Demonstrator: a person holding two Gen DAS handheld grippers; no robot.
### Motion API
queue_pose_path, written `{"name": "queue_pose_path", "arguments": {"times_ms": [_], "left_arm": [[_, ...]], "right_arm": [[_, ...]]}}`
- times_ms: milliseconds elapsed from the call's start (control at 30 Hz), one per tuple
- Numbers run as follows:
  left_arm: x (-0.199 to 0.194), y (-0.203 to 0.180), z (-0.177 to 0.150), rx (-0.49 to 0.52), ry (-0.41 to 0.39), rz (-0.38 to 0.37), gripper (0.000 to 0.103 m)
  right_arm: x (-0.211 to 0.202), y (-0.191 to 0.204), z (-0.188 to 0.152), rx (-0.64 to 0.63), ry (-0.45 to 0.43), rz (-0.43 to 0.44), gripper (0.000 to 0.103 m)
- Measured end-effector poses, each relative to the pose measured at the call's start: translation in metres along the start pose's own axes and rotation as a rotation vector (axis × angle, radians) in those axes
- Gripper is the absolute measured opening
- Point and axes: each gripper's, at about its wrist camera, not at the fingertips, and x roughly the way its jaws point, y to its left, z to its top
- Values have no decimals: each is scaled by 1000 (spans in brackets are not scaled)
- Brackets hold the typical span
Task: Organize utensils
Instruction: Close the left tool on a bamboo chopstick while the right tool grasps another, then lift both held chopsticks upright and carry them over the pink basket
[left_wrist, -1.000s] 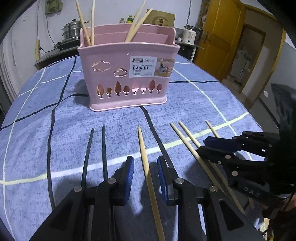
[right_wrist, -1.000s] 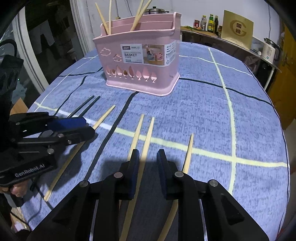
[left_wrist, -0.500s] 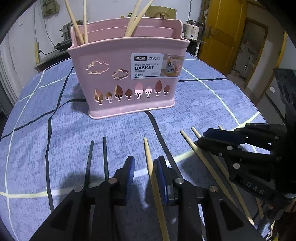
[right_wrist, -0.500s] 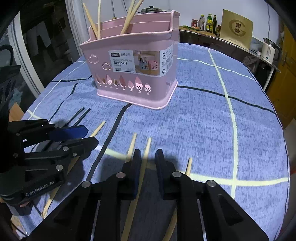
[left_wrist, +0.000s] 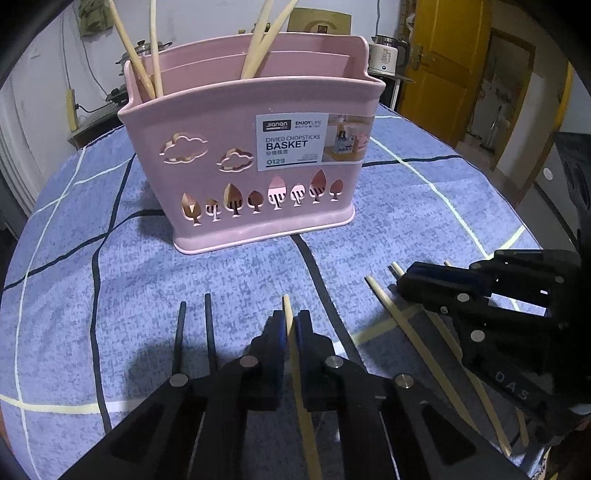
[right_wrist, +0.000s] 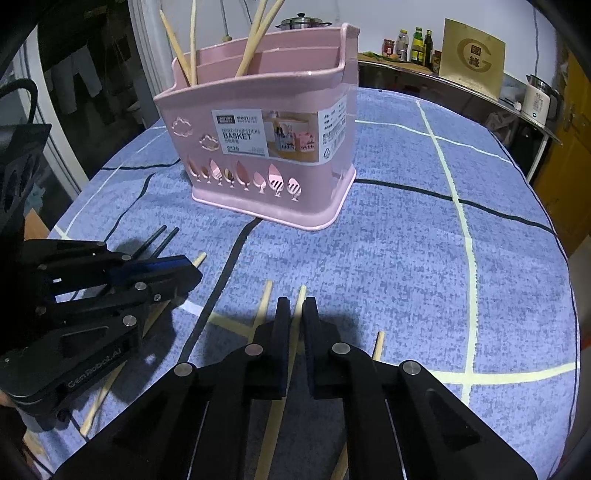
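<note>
A pink chopstick basket (left_wrist: 251, 158) (right_wrist: 266, 147) stands on the blue checked tablecloth (left_wrist: 74, 229) with several wooden chopsticks upright in it. My left gripper (left_wrist: 290, 319) is closing, its blue pads pressed on a wooden chopstick (left_wrist: 303, 406) that lies on the cloth. Beside it on the left lie two black chopsticks (left_wrist: 180, 332). My right gripper (right_wrist: 296, 306) is closing too, its pads against another wooden chopstick (right_wrist: 301, 291). Each gripper shows in the other's view: the right gripper (left_wrist: 402, 280) and the left gripper (right_wrist: 195, 271).
Loose wooden chopsticks (left_wrist: 391, 314) (right_wrist: 264, 302) lie on either side of the right gripper. Behind the table are a counter with bottles (right_wrist: 417, 44), a white kettle (left_wrist: 384, 59) and a yellow door (left_wrist: 443, 48). The table's rounded edge falls away at the right.
Both grippers have closed on the chopsticks between their fingers. Both have moved forward, and the basket now looks nearer and larger.
</note>
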Motion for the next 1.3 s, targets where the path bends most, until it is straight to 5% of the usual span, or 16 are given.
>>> {"name": "queue_pose_path", "arguments": {"times_ms": [867,1300], "left_arm": [[-128,10,39,-20,-250,-49,5],[-160,0,39,-4,-298,-59,5]], "right_arm": [[-108,3,43,3,-271,19,5],[-133,4,45,-7,-331,12,5]]}}
